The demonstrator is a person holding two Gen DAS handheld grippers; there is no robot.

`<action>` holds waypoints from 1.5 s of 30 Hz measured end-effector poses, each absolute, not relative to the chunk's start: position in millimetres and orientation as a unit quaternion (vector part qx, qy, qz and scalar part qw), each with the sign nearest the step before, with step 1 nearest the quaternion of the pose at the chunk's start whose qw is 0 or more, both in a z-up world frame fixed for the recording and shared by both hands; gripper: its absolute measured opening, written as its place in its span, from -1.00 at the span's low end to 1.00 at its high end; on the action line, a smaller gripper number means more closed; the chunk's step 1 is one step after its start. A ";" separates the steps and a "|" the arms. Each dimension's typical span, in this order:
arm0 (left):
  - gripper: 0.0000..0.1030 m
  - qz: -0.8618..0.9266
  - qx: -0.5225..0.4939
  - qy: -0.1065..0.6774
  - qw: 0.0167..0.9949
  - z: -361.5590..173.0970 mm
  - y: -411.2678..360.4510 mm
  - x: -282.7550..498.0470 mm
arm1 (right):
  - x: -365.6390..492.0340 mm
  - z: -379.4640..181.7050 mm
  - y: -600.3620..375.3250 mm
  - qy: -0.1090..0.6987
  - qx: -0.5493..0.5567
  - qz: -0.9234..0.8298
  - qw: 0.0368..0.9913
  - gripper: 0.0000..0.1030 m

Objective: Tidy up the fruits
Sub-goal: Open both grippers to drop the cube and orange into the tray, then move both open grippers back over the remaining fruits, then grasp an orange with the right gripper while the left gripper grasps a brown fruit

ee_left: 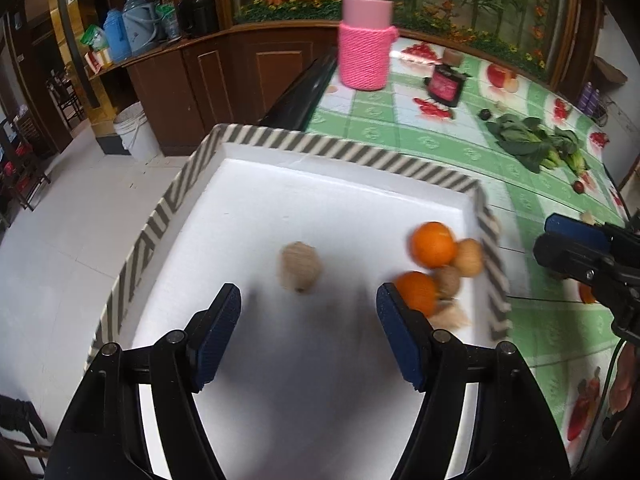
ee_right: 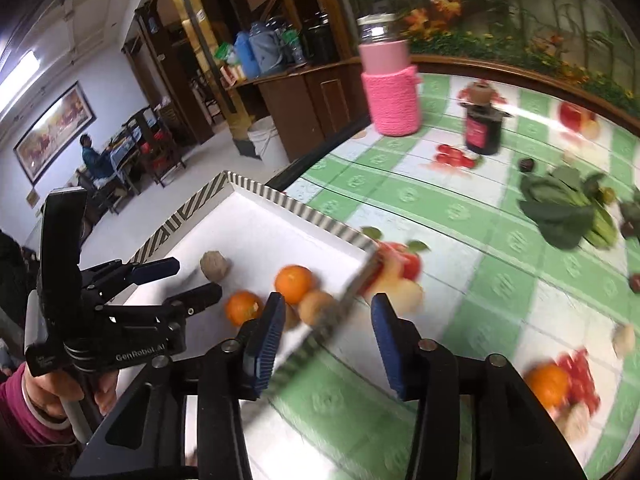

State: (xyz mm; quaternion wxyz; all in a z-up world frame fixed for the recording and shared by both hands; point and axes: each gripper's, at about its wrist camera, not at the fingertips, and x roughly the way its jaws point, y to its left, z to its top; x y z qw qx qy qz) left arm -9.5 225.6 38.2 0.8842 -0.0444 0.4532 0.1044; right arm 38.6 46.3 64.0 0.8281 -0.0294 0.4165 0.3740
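Observation:
A white tray with a striped rim [ee_left: 352,156] [ee_right: 304,210] sits on the green checked tablecloth. In it lie two oranges [ee_left: 434,243] [ee_left: 416,291] [ee_right: 293,282] [ee_right: 243,307], small tan fruits beside them [ee_left: 469,257] [ee_right: 316,306], and one tan fruit alone [ee_left: 300,266] [ee_right: 215,265]. My left gripper [ee_left: 310,338] [ee_right: 188,280] hovers open and empty over the tray. My right gripper [ee_right: 328,344] [ee_left: 576,240] is open and empty above the tray's right rim. Another orange [ee_right: 547,385] lies on the cloth at right.
A pink-sleeved jar [ee_left: 366,40] [ee_right: 390,88] and a dark jar [ee_right: 482,130] stand at the far side. Leafy greens [ee_left: 536,144] [ee_right: 568,208] and small dark fruits [ee_right: 526,165] lie at right. The table edge drops to the floor at left.

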 end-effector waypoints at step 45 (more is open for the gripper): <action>0.42 -0.082 0.054 0.448 0.889 40.8 45.2 26.7 | 24.3 15.1 -105.0 0.444 -0.037 0.266 0.855 -0.40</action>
